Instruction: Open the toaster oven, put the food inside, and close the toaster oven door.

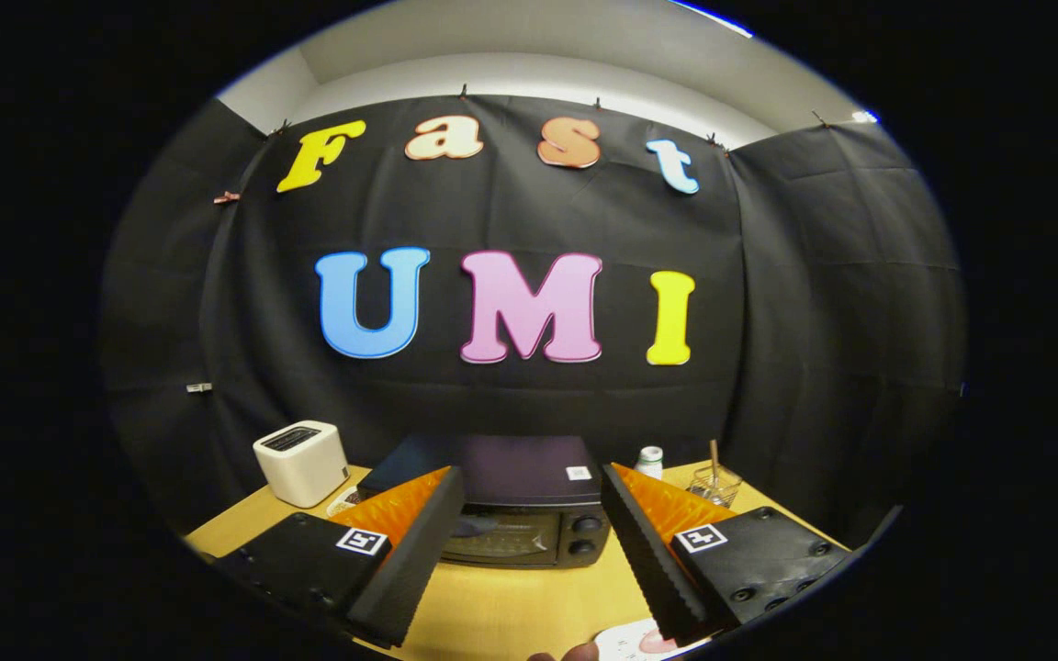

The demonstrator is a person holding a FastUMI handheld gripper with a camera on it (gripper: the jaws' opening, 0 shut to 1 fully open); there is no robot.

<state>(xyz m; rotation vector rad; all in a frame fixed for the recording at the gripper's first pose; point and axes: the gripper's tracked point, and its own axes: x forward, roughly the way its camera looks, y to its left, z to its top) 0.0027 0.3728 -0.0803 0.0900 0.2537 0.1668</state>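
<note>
A dark toaster oven (515, 500) stands on the wooden table (511, 601) just beyond my fingers, its glass door shut and two knobs (587, 535) on its right side. My gripper (529, 542) is open, with nothing between its fingers, and the oven's front shows through the gap. A white plate (635, 640) with something pink on it lies close below the right finger, partly hidden. A fingertip of a person shows beside it.
A white boxy appliance (301, 462) stands at the table's back left. Behind the oven on the right are a small white bottle (649, 461) and a clear glass holder (714, 485) with a stick in it. Black cloth walls close the booth behind.
</note>
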